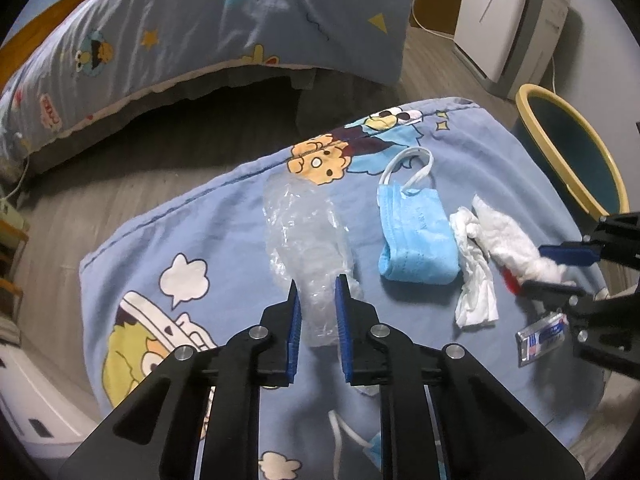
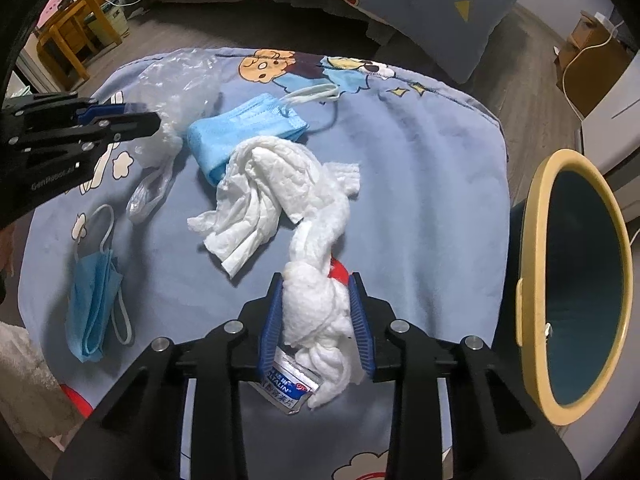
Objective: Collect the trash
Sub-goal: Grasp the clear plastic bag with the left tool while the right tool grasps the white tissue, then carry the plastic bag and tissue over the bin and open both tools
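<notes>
Trash lies on a blue cartoon-print cloth [image 1: 208, 236]. My left gripper [image 1: 318, 300] is shut on the near end of a crumpled clear plastic bag [image 1: 304, 224]; the right wrist view shows that gripper [image 2: 154, 118] at the left, on the bag [image 2: 180, 80]. My right gripper [image 2: 316, 284] is shut on a twisted white cotton wad [image 2: 316, 312], above a foil pill pack [image 2: 288, 388] and a red scrap [image 2: 340, 272]. A folded blue mask [image 2: 244, 128] and a white tissue [image 2: 256, 196] lie between the grippers. A second mask [image 2: 94, 304] lies at the left.
A yellow-rimmed teal bin [image 2: 536, 240] stands just right of the cloth, its mouth open. A bed [image 1: 200, 20] with a matching sheet lies beyond, with a white appliance [image 1: 504, 12] at the back right. Wooden furniture [image 2: 76, 36] stands at the far left.
</notes>
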A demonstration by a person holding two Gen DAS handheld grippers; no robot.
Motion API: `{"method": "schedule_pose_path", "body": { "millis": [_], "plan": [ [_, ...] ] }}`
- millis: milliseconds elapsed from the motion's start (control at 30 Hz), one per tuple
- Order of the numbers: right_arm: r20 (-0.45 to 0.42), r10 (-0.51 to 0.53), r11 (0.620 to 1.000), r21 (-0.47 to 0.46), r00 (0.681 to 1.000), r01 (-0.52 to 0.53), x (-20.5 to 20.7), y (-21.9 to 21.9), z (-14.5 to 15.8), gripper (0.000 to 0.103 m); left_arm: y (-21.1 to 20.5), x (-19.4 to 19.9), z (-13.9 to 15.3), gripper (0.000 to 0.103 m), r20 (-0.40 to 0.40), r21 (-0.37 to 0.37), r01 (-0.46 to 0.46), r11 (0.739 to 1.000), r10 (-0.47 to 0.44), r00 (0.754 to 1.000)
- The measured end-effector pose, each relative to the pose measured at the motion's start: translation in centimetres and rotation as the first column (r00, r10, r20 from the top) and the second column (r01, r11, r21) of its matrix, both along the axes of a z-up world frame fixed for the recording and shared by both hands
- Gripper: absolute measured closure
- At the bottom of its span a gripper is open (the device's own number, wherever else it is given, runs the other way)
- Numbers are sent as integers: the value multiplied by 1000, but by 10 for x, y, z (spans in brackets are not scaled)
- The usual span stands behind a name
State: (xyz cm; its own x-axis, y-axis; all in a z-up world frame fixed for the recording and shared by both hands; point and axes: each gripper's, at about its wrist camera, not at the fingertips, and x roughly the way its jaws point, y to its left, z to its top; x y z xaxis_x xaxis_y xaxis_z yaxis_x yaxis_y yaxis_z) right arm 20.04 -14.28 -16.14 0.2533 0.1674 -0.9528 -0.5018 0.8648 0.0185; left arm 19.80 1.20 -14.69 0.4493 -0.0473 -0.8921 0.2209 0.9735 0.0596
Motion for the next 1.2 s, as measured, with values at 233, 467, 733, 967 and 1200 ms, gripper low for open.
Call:
{"method": "schedule_pose_path", "body": {
  "millis": [233,467,733,967,1200],
  "plan": [
    [34,-24,999,22,999,23,4,7,21,72,9,-7,11,87,30,-2,-8,1000,8,1000],
    [94,-1,999,32,996,-2,-8,26,49,72,22,-28,48,88,129,-9,-6,1000,7,992],
    [171,-56,993,115,984,36,-13,31,95,72,41,-53,95,88,234,-57,-10,998,23,972],
    [199,-117,982,170,973,83,-18,20,129,72,37,-73,126,88,300,-38,31,999,-18,954],
    [212,-187,968,208,959,142,-21,-10,152,72,12,-79,138,88,320,-76,97,992,-68,945]
  ]
}}
